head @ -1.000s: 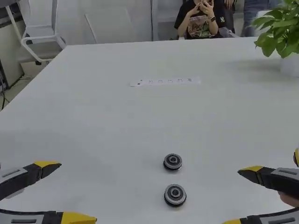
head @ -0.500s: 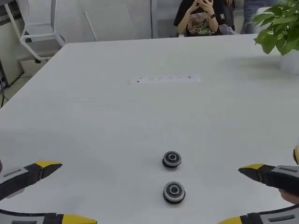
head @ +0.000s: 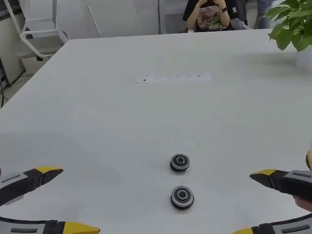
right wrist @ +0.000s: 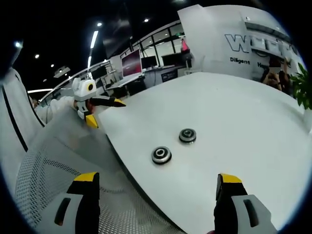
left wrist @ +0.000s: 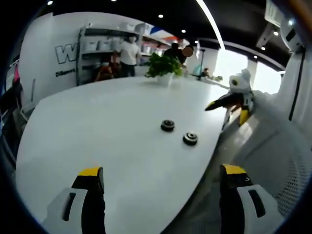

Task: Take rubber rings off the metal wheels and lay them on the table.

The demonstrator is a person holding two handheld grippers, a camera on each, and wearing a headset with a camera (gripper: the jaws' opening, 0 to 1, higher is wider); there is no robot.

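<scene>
Metal wheels (head: 182, 197), two of them, lie flat on the wide white table (head: 122, 112), near the middle of its near edge.

Past the far left corner stands a white chair (head: 39, 27). A seated person (head: 208, 14) is behind the far edge. A leafy green plant (head: 292, 27) sits at the far right corner. A white power strip (head: 171, 78) lies flat toward the far edge, well apart from the wheels.

The left gripper (head: 66, 200) hangs over the near left corner, its yellow-tipped jaws spread wide and holding nothing. The right gripper (head: 251, 204) is over the near right corner, its jaws just as wide and just as empty. The two wheels lie between the grippers, and neither gripper touches them. In the left gripper view the right gripper shows beyond the wheels at the table's edge. In the right gripper view the left gripper shows likewise.

The nearer wheel (right wrist: 161, 154) lies close to the near edge. The farther wheel (head: 180, 163) lies just beyond it, apart from it and almost in line toward the far edge. Each has a bright hub inside a dark outer band, the rubber ring (head: 172, 199), still seated on its wheel.
</scene>
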